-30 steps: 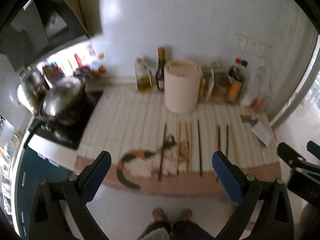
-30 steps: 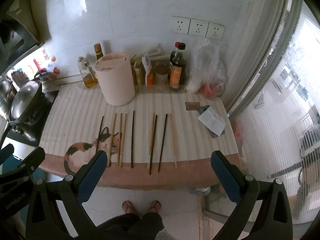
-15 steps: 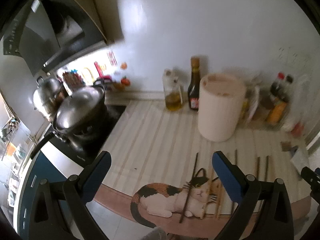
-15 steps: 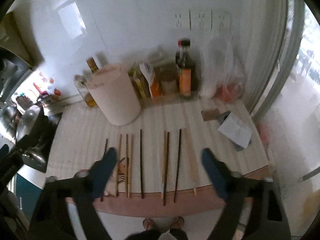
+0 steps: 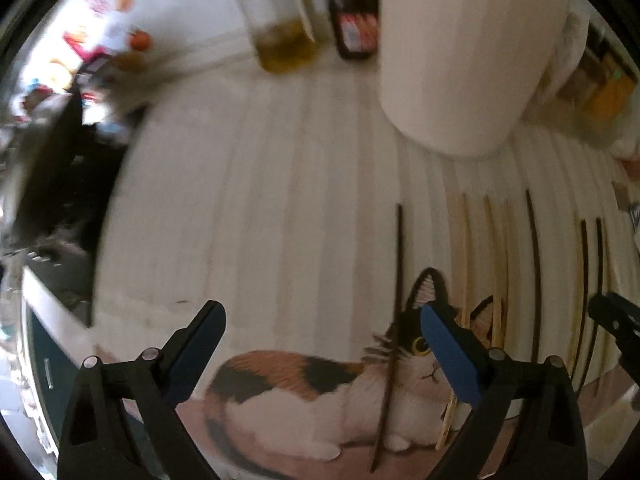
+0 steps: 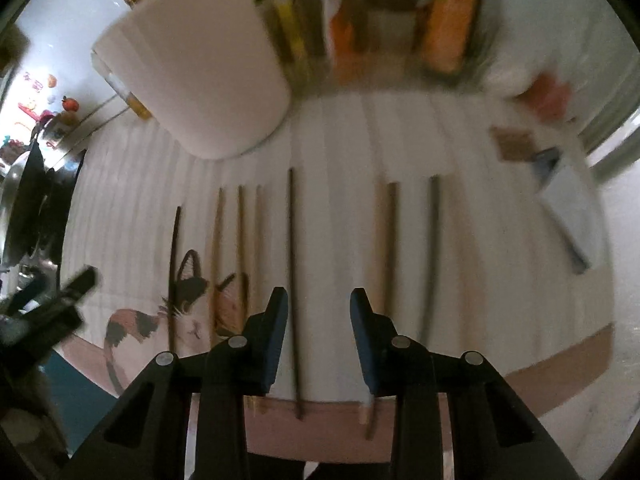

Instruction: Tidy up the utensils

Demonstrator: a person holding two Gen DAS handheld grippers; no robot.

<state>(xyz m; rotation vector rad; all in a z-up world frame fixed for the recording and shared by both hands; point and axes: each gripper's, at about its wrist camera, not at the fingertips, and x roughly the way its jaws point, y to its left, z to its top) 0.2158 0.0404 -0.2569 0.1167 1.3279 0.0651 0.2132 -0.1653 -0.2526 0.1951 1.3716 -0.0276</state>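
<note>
Several chopsticks, dark and pale, lie side by side on a striped mat point(image 5: 260, 200) printed with a calico cat. My left gripper point(image 5: 320, 340) hovers low over the cat picture, wide, its jaws closing; the leftmost dark chopstick point(image 5: 397, 272) runs between its fingers, untouched. My right gripper point(image 6: 319, 316) is half closed and still closing, with a long dark chopstick point(image 6: 293, 264) between its blue pads point(image 6: 276, 320), close to the left one but not pressed. A tall white cylinder holder point(image 6: 192, 68) stands behind the row.
An oil bottle point(image 5: 280, 20) and a dark sauce bottle point(image 5: 354, 24) stand by the wall, left of the holder. Packets and jars point(image 6: 440, 32) line the back. Dark cookware point(image 5: 48, 160) sits at far left. Papers point(image 6: 568, 208) lie at the right edge.
Both grippers have dropped from high above the counter to just over the chopsticks. The right jaws have narrowed a lot around one dark chopstick; the left jaws only slightly.
</note>
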